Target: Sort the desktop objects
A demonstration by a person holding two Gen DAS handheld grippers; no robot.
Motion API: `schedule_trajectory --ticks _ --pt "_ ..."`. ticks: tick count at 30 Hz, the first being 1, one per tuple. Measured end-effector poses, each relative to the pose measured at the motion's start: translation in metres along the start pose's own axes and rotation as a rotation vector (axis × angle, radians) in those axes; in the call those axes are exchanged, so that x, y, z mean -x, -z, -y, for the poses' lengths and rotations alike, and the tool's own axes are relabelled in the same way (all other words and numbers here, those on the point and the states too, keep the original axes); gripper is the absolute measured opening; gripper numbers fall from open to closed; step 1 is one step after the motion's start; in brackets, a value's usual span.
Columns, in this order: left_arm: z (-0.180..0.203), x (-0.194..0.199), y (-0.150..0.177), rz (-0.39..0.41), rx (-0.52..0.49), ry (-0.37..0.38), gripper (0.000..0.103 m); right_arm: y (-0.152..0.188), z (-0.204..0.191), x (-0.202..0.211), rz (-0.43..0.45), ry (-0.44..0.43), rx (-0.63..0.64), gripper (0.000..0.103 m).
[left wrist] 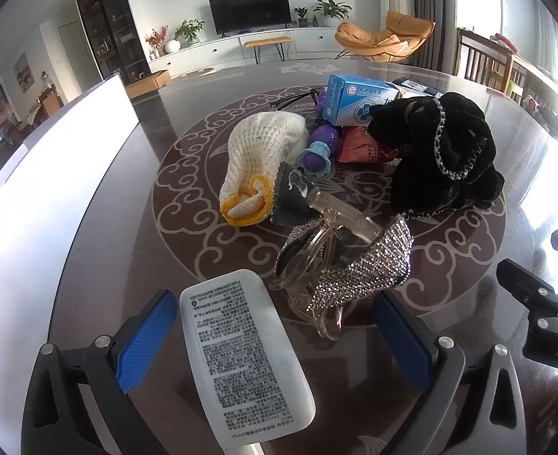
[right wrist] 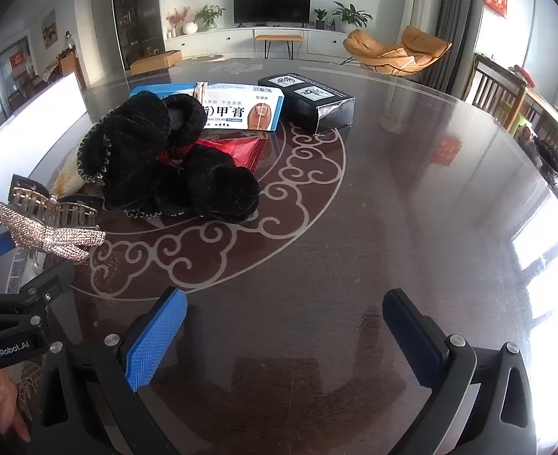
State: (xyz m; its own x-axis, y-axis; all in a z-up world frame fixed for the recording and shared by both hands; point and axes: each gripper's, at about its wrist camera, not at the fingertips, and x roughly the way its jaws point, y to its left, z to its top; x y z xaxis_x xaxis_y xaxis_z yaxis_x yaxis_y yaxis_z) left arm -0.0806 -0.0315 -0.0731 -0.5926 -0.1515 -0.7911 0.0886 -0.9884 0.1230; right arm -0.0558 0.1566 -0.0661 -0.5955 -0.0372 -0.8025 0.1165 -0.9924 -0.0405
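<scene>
A pile of objects lies on the dark patterned table [left wrist: 127,197]. In the left wrist view a white tube [left wrist: 241,356] with printed text lies between the fingers of my left gripper [left wrist: 275,333], which is open around it. Beyond it are a rhinestone hair claw [left wrist: 347,265], a cream knitted pouch [left wrist: 264,159], a purple toy [left wrist: 317,155], a black fluffy scrunchie [left wrist: 442,151] and a blue-white box [left wrist: 355,98]. My right gripper [right wrist: 284,335] is open and empty over bare table. The scrunchie [right wrist: 157,159], box [right wrist: 241,108] and hair claw [right wrist: 51,223] lie to its far left.
A black box [right wrist: 309,100] stands behind the pile, with a red packet [right wrist: 241,149] under the scrunchie. A white board [left wrist: 40,197] runs along the table's left side. Wooden chairs [right wrist: 502,94] stand at the right edge. My left gripper's body [right wrist: 17,326] shows at the right wrist view's lower left.
</scene>
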Motion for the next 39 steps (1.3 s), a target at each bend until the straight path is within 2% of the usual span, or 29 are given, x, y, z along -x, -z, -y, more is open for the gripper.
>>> schedule_trajectory --ticks 11,39 --pt "-0.004 -0.003 0.0 -0.01 0.013 0.018 0.103 -0.006 0.001 -0.01 -0.018 -0.006 -0.044 0.103" --pt "-0.011 -0.007 0.007 -0.032 0.047 0.074 0.103 -0.006 0.002 -0.011 -0.018 -0.006 -0.044 0.103"
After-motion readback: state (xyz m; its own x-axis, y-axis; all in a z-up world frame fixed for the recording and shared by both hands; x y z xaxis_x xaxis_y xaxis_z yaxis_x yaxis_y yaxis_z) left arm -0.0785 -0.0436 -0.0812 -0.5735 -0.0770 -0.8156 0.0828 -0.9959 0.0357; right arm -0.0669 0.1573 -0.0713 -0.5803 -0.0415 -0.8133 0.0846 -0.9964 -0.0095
